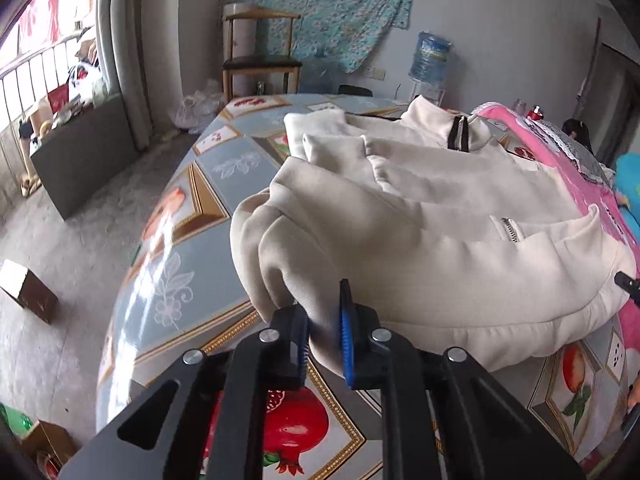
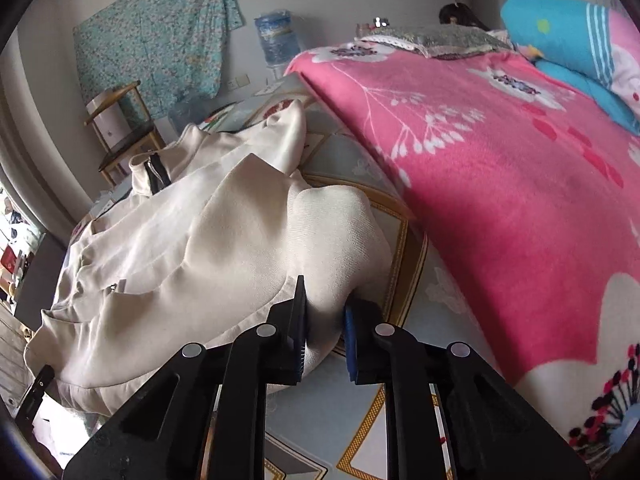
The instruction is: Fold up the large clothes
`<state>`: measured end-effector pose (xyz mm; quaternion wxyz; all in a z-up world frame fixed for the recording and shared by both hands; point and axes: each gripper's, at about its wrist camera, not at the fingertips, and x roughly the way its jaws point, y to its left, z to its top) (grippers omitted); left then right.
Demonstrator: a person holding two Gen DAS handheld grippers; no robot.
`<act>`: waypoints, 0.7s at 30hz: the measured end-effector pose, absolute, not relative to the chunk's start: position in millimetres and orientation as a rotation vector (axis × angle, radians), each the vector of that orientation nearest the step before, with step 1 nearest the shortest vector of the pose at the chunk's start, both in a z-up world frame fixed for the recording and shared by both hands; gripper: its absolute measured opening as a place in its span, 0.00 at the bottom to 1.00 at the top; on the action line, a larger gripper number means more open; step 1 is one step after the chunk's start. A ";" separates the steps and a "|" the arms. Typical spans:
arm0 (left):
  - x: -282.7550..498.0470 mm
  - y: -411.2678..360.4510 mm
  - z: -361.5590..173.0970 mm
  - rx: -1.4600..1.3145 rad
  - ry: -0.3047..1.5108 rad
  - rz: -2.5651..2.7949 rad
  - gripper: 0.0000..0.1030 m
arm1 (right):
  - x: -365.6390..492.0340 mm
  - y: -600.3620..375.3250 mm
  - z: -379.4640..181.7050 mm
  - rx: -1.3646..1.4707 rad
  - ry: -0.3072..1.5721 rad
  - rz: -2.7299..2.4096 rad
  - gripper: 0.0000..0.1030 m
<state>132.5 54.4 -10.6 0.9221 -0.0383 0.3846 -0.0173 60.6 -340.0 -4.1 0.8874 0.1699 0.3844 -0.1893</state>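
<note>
Left gripper [image 1: 325, 332]: jaws nearly closed, pinching a fold of the jacket [image 1: 420, 216] hem at its near-left corner. Right gripper [image 2: 325, 334]: jaws nearly closed too, clamped on the ribbed hem at the near-right corner. Jacket is cream, zip collar at the far end, lying front-up and rumpled on the surface [image 1: 192, 248], near hem bunched at both grips. Pink blanket [image 2: 500, 184] just beside it on the right. Chair [image 1: 260, 52] behind, against the wall.

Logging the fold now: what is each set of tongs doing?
Left tongs: closed on the hem of the cream jacket.
Right tongs: closed on the same cream jacket, at the other corner of its hem.
</note>
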 end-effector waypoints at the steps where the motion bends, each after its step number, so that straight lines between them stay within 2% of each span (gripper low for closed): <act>1: 130.6 53.9 -6.4 -0.070 0.777 -0.046 0.12 | 56.7 -339.0 0.5 0.356 0.792 -0.385 0.14; 9: 82.4 70.6 28.6 -0.063 0.782 -0.151 0.12 | 4.5 -334.2 23.2 0.342 0.799 -0.324 0.13; 14: 53.7 94.7 3.4 -0.140 0.915 -0.150 0.13 | -34.7 -345.8 -7.8 0.452 0.908 -0.292 0.10; 17: 49.7 106.2 -17.2 -0.173 0.986 -0.146 0.23 | -44.3 -360.1 -25.3 0.533 0.963 -0.283 0.17; 21: 36.1 128.3 -4.2 -0.202 0.931 -0.127 0.44 | -57.2 -372.6 2.1 0.469 0.918 -0.346 0.32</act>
